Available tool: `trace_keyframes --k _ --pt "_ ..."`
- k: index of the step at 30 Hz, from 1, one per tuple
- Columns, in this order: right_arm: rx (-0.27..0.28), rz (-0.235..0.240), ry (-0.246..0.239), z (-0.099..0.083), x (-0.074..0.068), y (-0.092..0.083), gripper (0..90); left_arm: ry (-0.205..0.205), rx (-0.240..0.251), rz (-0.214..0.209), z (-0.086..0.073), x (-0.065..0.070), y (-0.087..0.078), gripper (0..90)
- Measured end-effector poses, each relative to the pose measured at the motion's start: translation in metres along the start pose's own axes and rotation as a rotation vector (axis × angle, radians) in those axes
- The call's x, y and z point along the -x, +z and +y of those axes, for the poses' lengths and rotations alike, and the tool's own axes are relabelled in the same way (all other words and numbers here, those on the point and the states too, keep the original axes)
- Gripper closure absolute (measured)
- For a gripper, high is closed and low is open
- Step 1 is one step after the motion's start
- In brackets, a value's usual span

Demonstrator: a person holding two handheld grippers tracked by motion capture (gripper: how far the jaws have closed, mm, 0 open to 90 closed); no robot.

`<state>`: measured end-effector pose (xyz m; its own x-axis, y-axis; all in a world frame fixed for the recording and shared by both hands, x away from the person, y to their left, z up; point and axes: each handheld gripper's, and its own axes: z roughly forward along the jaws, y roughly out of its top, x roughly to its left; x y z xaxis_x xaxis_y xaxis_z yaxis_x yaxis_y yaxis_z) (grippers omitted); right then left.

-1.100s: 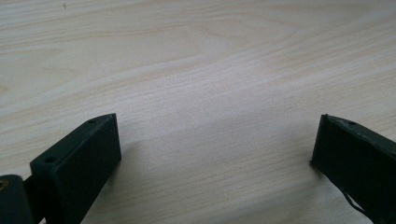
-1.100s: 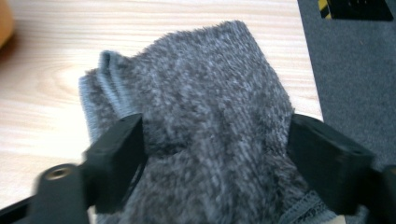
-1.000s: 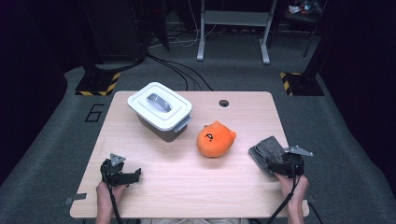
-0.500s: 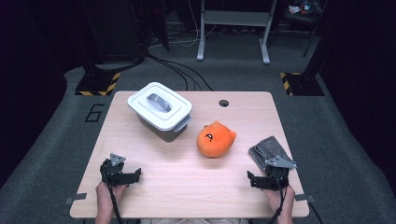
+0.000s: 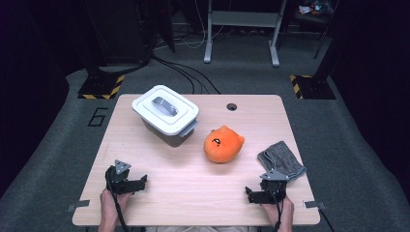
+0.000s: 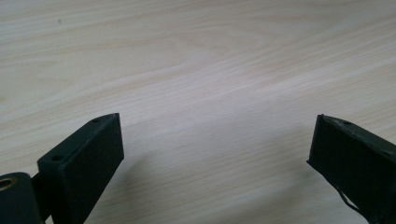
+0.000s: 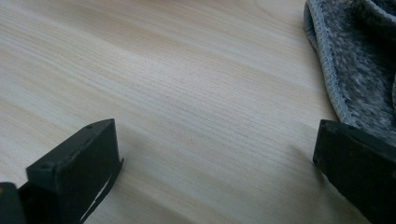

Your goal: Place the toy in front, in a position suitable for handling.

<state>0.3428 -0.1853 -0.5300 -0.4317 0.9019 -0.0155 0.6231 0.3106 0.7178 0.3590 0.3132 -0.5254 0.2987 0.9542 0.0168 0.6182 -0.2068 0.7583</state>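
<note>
My left gripper at 7 o'clock: black body, grey three-cornered plate on top, black cable trailing back; my right gripper at 5 o'clock looks the same; jaws matte black, small screw holes; forearms bare.

Grey cloth cut off by right gripper view's top-right edges.

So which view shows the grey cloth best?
The high view: the whole folded grey cloth lies near the table's right edge. The right gripper view catches its stitched edge and nap close up. The left gripper view faces bare wood.
</note>
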Motion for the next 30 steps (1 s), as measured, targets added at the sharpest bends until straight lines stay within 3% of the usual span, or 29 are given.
trace_keyframes --k 8,15,18,30 --pt "-0.003 0.010 0.004 0.002 0.002 0.003 0.0 0.040 0.056 -0.132 0.012 0.038 -0.007 3.8" --pt "0.000 0.010 0.011 0.002 0.002 0.003 0.0 0.107 0.058 -0.238 0.024 0.075 -0.002 4.0" --pt "0.000 0.010 0.011 0.002 0.002 0.003 0.0 0.115 0.059 -0.295 0.029 0.086 0.001 4.0" --pt "0.000 0.010 0.011 0.002 0.002 0.003 0.0 0.196 0.058 -0.421 0.061 0.131 0.016 3.7"
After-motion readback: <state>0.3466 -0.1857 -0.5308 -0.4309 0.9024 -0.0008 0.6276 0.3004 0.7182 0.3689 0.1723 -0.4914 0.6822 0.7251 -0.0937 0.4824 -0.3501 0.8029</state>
